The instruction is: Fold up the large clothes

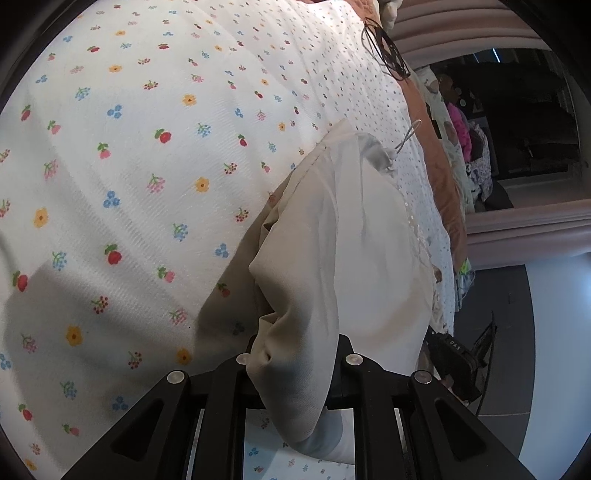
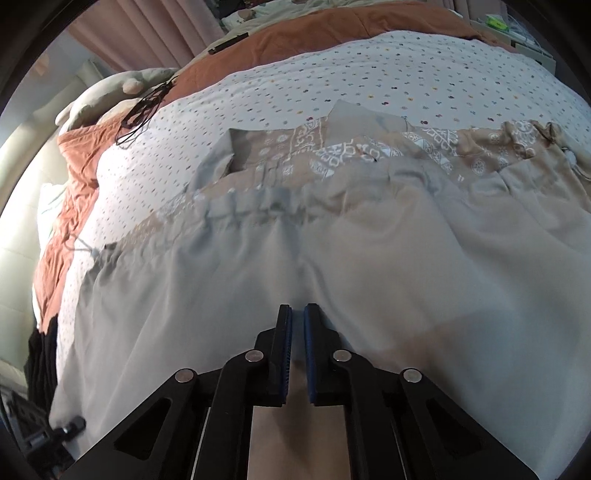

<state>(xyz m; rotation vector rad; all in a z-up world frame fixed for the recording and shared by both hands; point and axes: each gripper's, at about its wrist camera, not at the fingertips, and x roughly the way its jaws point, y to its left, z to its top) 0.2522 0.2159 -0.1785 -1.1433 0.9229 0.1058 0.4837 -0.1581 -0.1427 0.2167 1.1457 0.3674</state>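
Observation:
A large beige garment point(image 2: 332, 236) with a gathered waist and a white-patterned bodice lies spread across a bed. My right gripper point(image 2: 297, 314) hovers over its pale skirt part, jaws nearly together with a narrow gap and nothing between them. In the left wrist view, my left gripper point(image 1: 295, 365) is shut on a bunched fold of the same beige garment point(image 1: 332, 240), which rises over the fingers and hides the tips. A thin cord loop point(image 1: 406, 134) sticks out at its far end.
A white bedsheet with small flowers point(image 1: 147, 166) covers the bed point(image 2: 369, 66). An orange quilt point(image 2: 295, 33) lies behind it, with a black cable tangle point(image 2: 142, 107) and a plush toy point(image 2: 110, 92). The bed edge and grey floor point(image 1: 509, 332) are at right.

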